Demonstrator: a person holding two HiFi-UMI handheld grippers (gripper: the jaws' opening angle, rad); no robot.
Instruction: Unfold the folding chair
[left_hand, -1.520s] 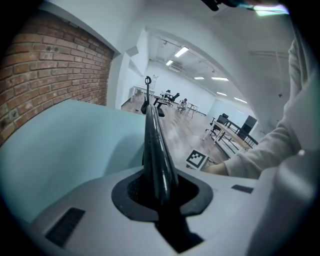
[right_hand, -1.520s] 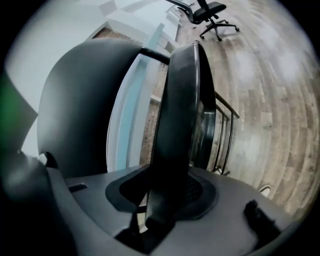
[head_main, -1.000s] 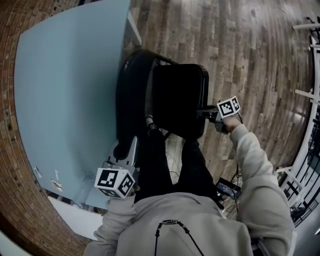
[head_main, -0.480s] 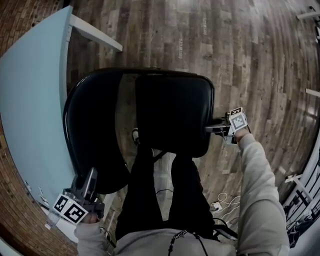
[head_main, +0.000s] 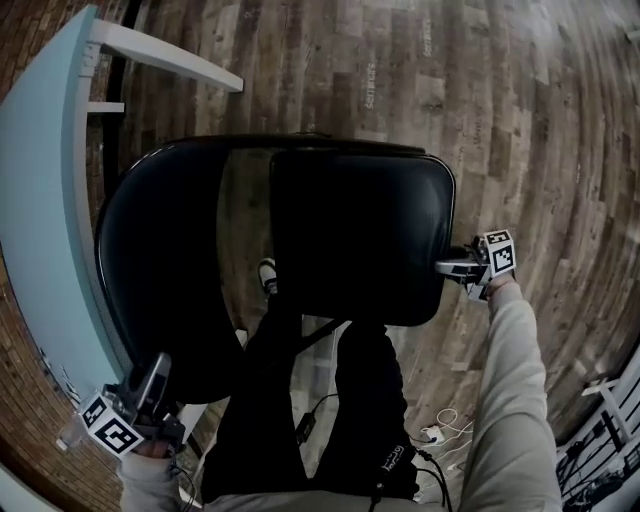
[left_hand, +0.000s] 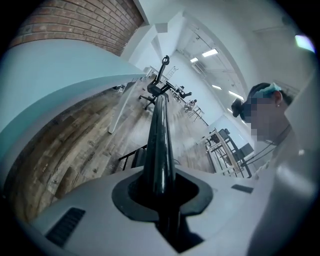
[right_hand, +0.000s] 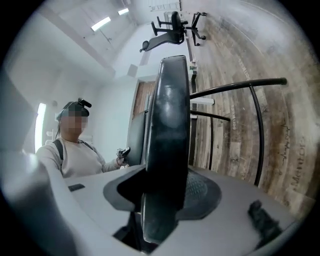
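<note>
The black folding chair stands below me in the head view. Its padded seat lies flat at the middle and its backrest spreads out to the left. My left gripper is at the lower left, shut on the thin glossy frame tube at the backrest's edge; the tube runs straight out from between its jaws. My right gripper is at the seat's right edge. In the right gripper view the thick seat pad fills the gap of that gripper, which is shut on it. Black chair legs curve off to the right.
A light blue table with a white leg borders the chair on the left. My legs stand close behind the chair on the wooden floor. Cables lie at the lower right, near white racks.
The backrest and seat have swung apart into a wider, flatter spread. My left gripper has sunk toward the lower left with the tube, and my right gripper has gone right and down with the seat edge.
</note>
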